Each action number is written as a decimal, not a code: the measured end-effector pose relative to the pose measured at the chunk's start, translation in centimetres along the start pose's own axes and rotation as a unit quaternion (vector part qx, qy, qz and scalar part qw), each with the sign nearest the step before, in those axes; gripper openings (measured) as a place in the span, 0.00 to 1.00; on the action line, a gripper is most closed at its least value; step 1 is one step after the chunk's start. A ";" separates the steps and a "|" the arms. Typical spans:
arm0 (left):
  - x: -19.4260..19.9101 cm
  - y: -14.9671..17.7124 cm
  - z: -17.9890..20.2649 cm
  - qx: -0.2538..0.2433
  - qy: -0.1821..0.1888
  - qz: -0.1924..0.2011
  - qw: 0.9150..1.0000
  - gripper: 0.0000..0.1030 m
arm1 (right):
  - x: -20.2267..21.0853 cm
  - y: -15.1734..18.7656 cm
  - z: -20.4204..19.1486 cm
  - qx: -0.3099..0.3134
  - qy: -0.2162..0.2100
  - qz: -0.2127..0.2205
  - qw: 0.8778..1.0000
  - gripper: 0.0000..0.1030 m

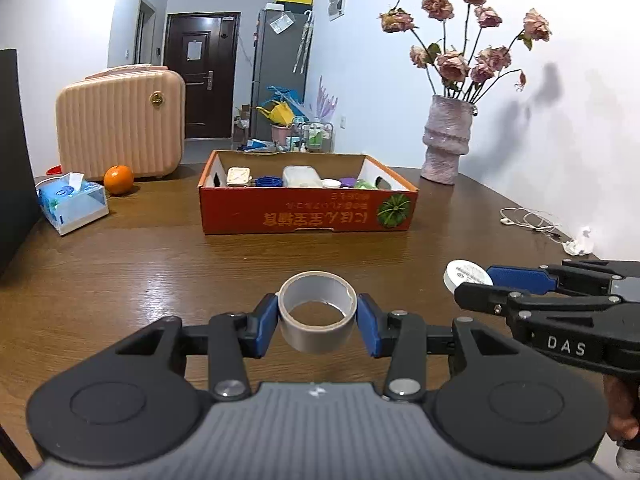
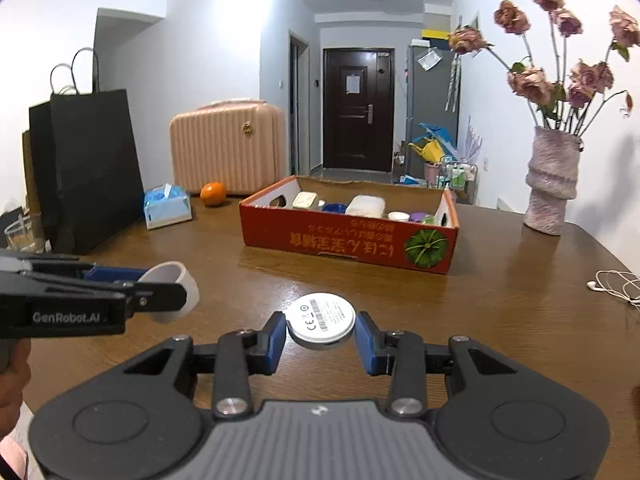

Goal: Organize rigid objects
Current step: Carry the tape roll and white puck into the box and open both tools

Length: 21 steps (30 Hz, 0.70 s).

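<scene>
Carrying both things to the orange box [image 1: 308, 210] at the far side of the table [image 1: 160, 272] is the job now, I think. The left gripper [image 1: 318, 318] is squeezed on a grey tape roll [image 1: 317, 310] and the right gripper [image 2: 321, 330] is squeezed on a round white disc [image 2: 321, 319], both up off the wood. Hold them tight, go slow, stay clear of the vase [image 1: 446, 140], and let go only over a bare spot inside the box.
</scene>
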<state>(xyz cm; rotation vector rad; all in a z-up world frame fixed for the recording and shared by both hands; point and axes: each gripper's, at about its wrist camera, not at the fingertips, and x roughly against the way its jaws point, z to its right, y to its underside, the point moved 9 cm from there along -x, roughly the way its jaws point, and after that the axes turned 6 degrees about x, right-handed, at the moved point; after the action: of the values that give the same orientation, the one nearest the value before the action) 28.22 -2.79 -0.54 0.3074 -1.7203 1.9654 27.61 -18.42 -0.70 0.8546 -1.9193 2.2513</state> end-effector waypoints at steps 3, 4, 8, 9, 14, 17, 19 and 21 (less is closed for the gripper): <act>0.1 -0.4 0.6 -0.003 0.006 0.002 1.000 0.42 | -0.3 -0.6 0.8 -0.007 0.005 0.007 1.000 0.36; 0.0 -0.7 0.7 -0.005 0.006 0.004 1.000 0.42 | -0.5 -0.8 1.1 -0.009 0.005 0.009 1.000 0.36; -1.4 -2.8 1.1 -0.011 0.014 0.012 1.000 0.42 | -2.2 -2.7 2.7 -0.013 0.006 0.017 1.000 0.36; -2.0 -3.6 1.2 -0.010 0.019 0.013 1.000 0.42 | -2.9 -3.4 3.2 -0.014 0.004 0.020 1.000 0.36; -7.6 -9.3 0.8 0.007 0.044 0.019 0.999 0.42 | -9.0 -7.9 6.5 -0.029 -0.004 0.023 0.999 0.36; -14.0 -12.7 -0.6 0.035 0.030 -0.005 0.999 0.42 | -14.2 -10.4 8.7 -0.057 -0.015 0.010 0.998 0.36; -18.1 -14.3 -1.4 0.049 0.027 -0.028 0.998 0.42 | -18.2 -11.3 9.8 -0.059 -0.014 -0.012 0.998 0.36; -22.0 -15.3 -1.9 0.061 0.021 -0.051 0.997 0.42 | -22.0 -11.5 10.4 -0.046 -0.004 -0.035 0.998 0.36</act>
<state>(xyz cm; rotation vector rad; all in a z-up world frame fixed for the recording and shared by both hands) 54.96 -4.71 1.63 0.3859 -1.5314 1.9907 54.47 -18.93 0.52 0.9055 -1.9456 2.1068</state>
